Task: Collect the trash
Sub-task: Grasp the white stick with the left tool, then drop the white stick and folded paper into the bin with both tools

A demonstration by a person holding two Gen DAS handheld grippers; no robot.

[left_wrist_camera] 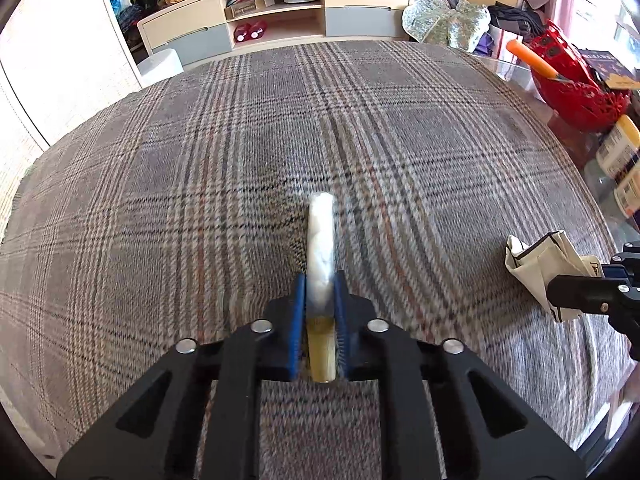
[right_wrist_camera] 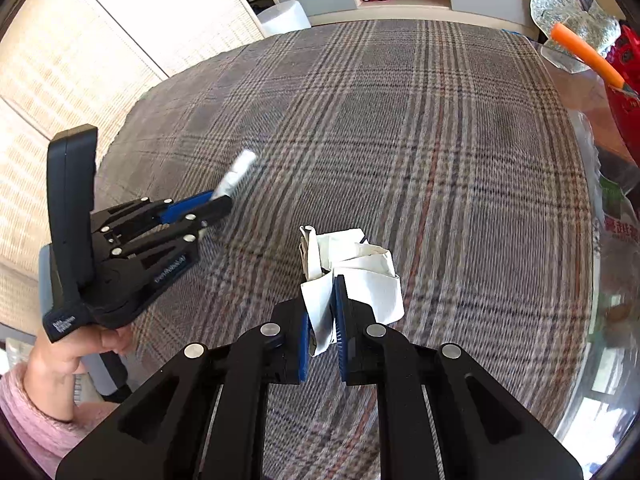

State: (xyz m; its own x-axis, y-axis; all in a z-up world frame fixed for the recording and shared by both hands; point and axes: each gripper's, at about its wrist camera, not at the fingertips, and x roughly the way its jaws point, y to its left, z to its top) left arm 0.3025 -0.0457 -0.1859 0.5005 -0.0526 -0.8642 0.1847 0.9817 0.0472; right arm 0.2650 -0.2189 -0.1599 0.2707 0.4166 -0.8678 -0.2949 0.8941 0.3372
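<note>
My left gripper (left_wrist_camera: 320, 280) is shut on a thin white tube-shaped wrapper (left_wrist_camera: 321, 236) with a yellowish end, held above the plaid cloth (left_wrist_camera: 200, 168). The wrapper sticks out forward past the fingertips. In the right wrist view the left gripper (right_wrist_camera: 218, 200) shows at the left, with the wrapper (right_wrist_camera: 238, 172) pointing up and right. My right gripper (right_wrist_camera: 322, 280) is shut on a crumpled white paper package (right_wrist_camera: 360, 272) with dark edging, held above the cloth. That package (left_wrist_camera: 536, 268) also shows at the right edge of the left wrist view.
A plaid cloth (right_wrist_camera: 400, 140) covers the table. A red basket (left_wrist_camera: 572, 84) with an orange-handled tool (left_wrist_camera: 532, 60) stands at the far right, with jars (left_wrist_camera: 618, 148) and bags beside it. A low TV cabinet (left_wrist_camera: 280, 12) is behind. A white wall (right_wrist_camera: 100, 60) lies left.
</note>
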